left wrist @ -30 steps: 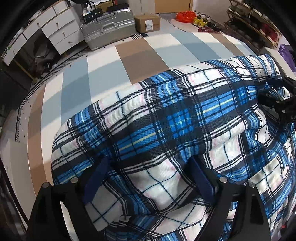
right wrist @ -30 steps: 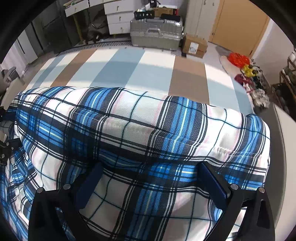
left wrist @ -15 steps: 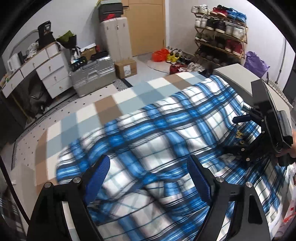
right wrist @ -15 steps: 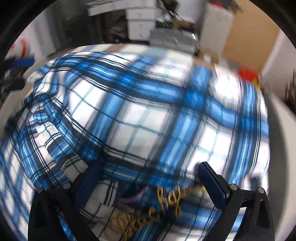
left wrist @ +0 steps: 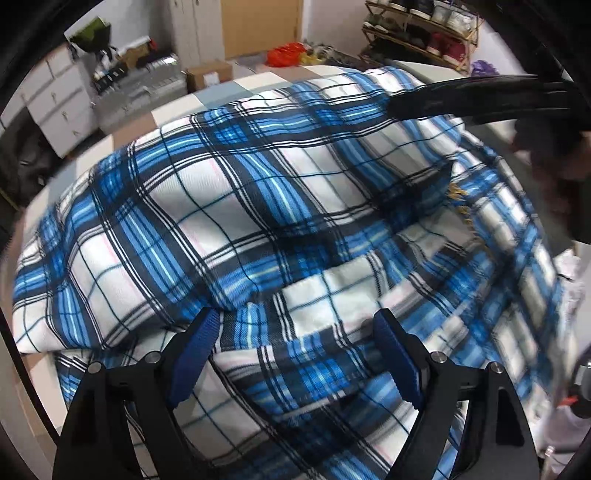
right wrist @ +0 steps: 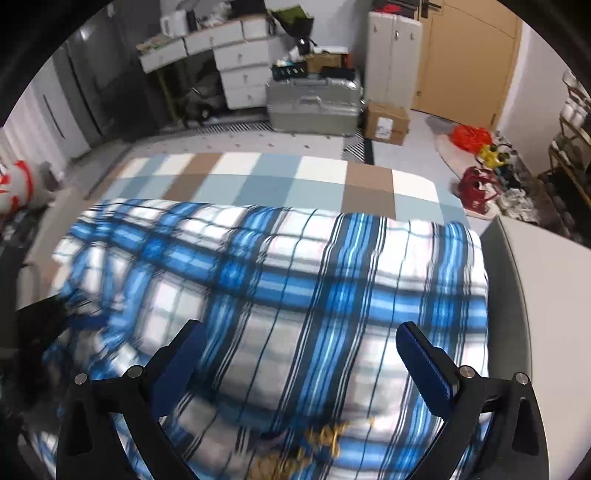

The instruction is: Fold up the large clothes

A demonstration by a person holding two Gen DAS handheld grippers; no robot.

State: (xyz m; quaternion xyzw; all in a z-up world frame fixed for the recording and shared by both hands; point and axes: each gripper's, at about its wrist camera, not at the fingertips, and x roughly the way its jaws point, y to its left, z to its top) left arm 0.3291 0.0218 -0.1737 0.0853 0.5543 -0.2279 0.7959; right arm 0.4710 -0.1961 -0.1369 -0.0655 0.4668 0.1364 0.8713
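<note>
A large blue, white and black plaid garment (left wrist: pixel 258 221) lies in a folded, bunched heap on a checked blue, white and brown cover (right wrist: pixel 258 181). It also fills the right wrist view (right wrist: pixel 332 288). A yellow fringe or embroidery (right wrist: pixel 317 443) shows at its near edge. My left gripper (left wrist: pixel 295 354) is open just above the cloth, with nothing between its blue pads (left wrist: pixel 192 354). My right gripper (right wrist: pixel 299 365) is open over the cloth and holds nothing. The right gripper's black body (left wrist: pixel 480 99) shows at the upper right of the left wrist view.
A silver suitcase (right wrist: pixel 314 103), a cardboard box (right wrist: pixel 386 123) and white drawers (right wrist: pixel 243 74) stand beyond the far edge. A shoe rack (left wrist: pixel 424 29) and an orange bag (right wrist: pixel 472 134) are on the right. A grey-white surface (right wrist: pixel 535 295) borders the cover's right side.
Both grippers have pulled up and back from the cloth. The garment's folded part has dropped onto the heap. The views are partly blurred with motion.
</note>
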